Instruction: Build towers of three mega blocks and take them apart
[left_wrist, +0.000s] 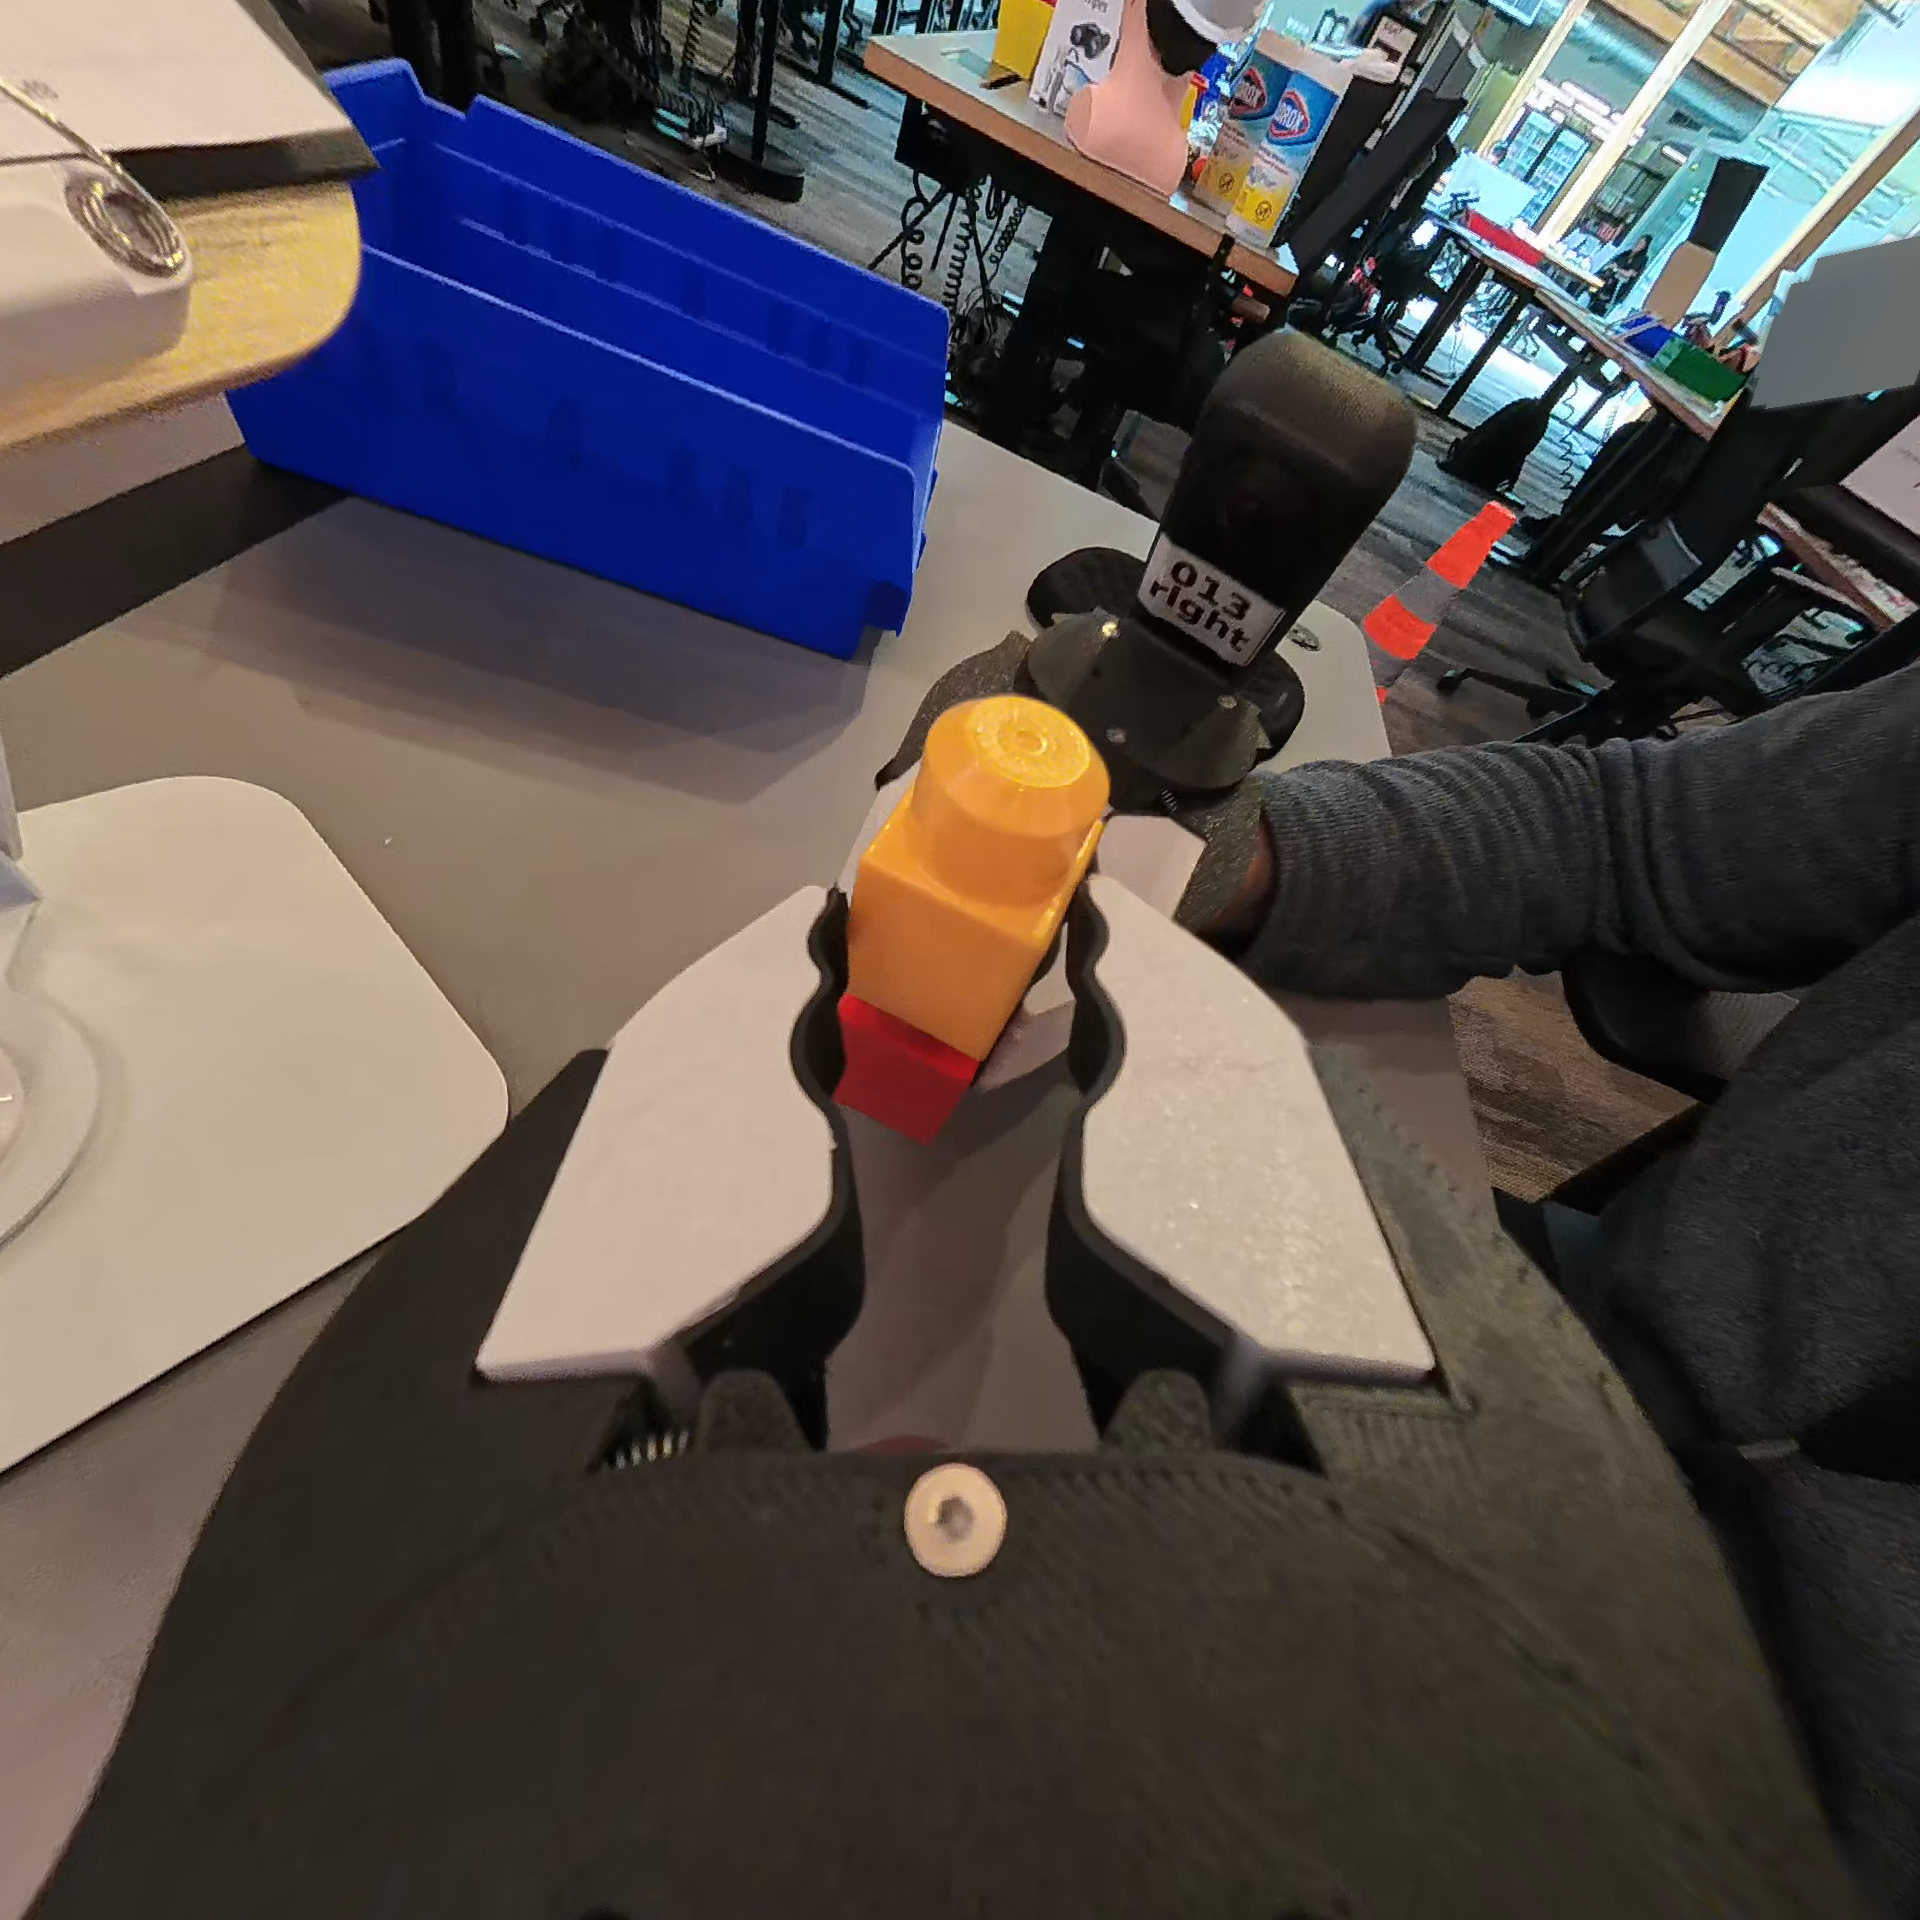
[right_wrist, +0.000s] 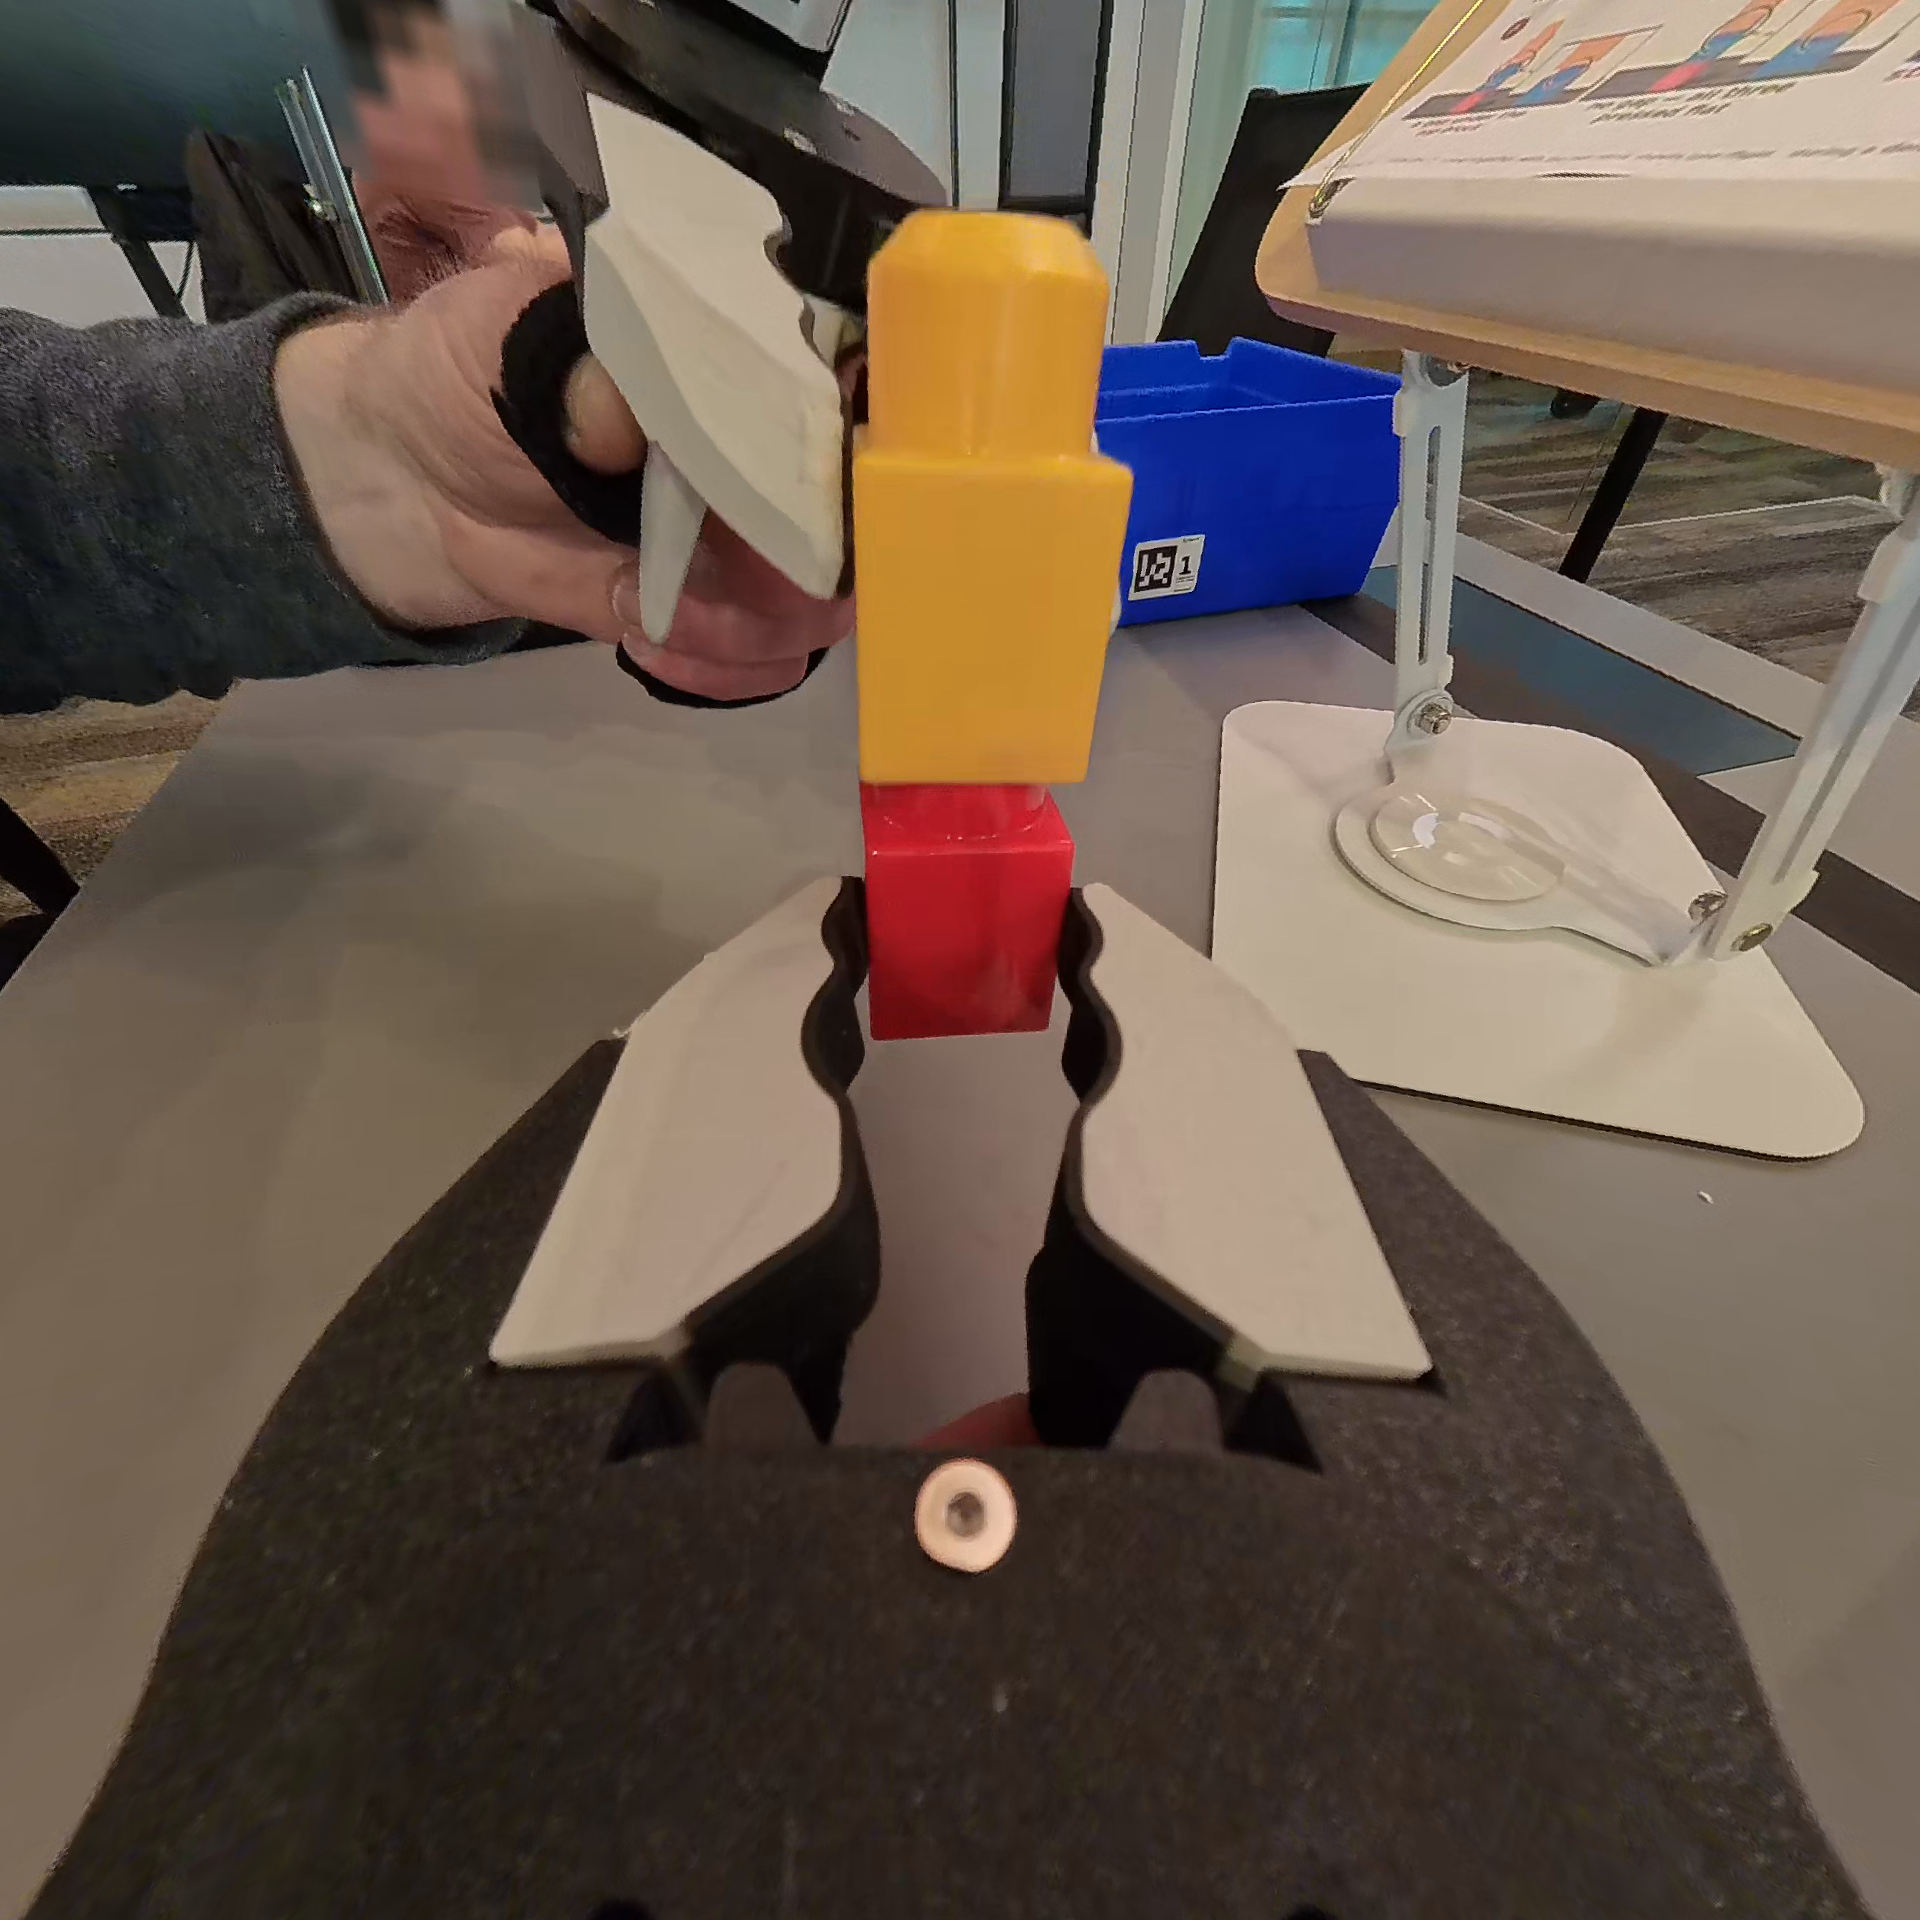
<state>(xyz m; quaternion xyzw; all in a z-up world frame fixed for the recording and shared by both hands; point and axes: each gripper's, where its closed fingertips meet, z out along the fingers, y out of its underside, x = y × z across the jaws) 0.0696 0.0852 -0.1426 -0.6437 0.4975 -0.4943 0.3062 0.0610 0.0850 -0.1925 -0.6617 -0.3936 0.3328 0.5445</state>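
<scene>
Grey worktop (right_wrist: 416, 935) carries a blue bin (right_wrist: 1247, 478) toward its far edge and a white stand base (right_wrist: 1507, 1018) at one side. Near the middle, a yellow block (right_wrist: 982, 613) sits on a red block (right_wrist: 966, 935), a gap showing at the joint, so not fully seated, or being parted. Right tongs (right_wrist: 966, 961) come in level, narrowed on the red block; left tongs (left_wrist: 961, 935) reach from the opposite side, angled down, clamped on the yellow one. Person's hand (right_wrist: 436, 488) wraps the left handle. Judgement: hold red steady against the worktop, move yellow straight along the stud axis, no twisting, or the joint may jam or tip.
</scene>
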